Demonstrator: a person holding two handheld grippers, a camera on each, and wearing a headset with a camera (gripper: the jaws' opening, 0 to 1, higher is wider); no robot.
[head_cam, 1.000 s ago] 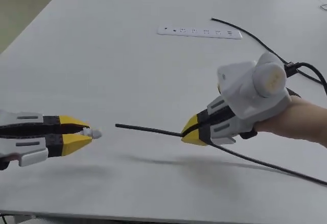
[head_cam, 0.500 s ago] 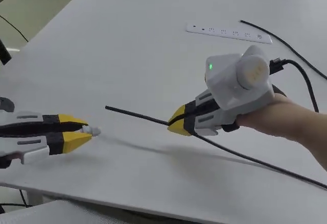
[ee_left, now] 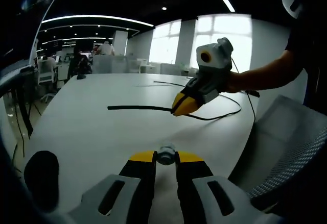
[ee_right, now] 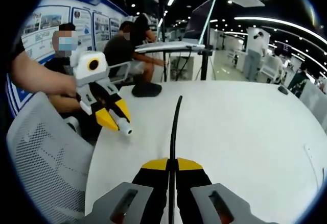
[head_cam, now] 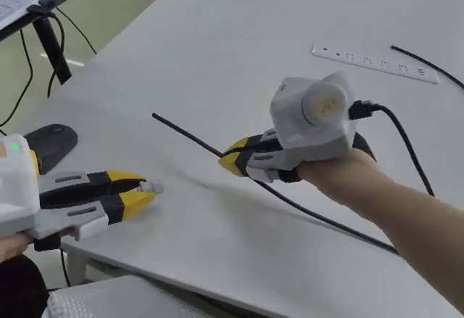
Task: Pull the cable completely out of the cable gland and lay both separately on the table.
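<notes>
The cable and the cable gland are apart from each other, both held up over a big white table (head_cam: 239, 57). A grey mesh chair (head_cam: 109, 300) sits at the near edge of the table. The right gripper (head_cam: 226, 160) is held in a hand above the middle of the table, and its yellow jaws are squeezed tight on the cable (head_cam: 185, 135). A straight black piece of the cable pokes out in front of the jaw tips, and its bare end points away toward the left side of the table. The rest of the cable runs back under the hand and trails off to the right across the table top. The left gripper (head_cam: 141, 191) is held low near the front left corner of the table, with its jaws pinched on the cable gland (head_cam: 148, 186). The little grey gland sticks out just past the yellow tips. From the left gripper view, the gland (ee_left: 166, 154) sits right between the jaws, and the cable (ee_left: 138, 108) is well away from it, with nothing joining the two. A long white power strip (head_cam: 375, 64) lies at the far side of the table. A dark rounded thing (head_cam: 49, 144) sits past the left edge of the table.
</notes>
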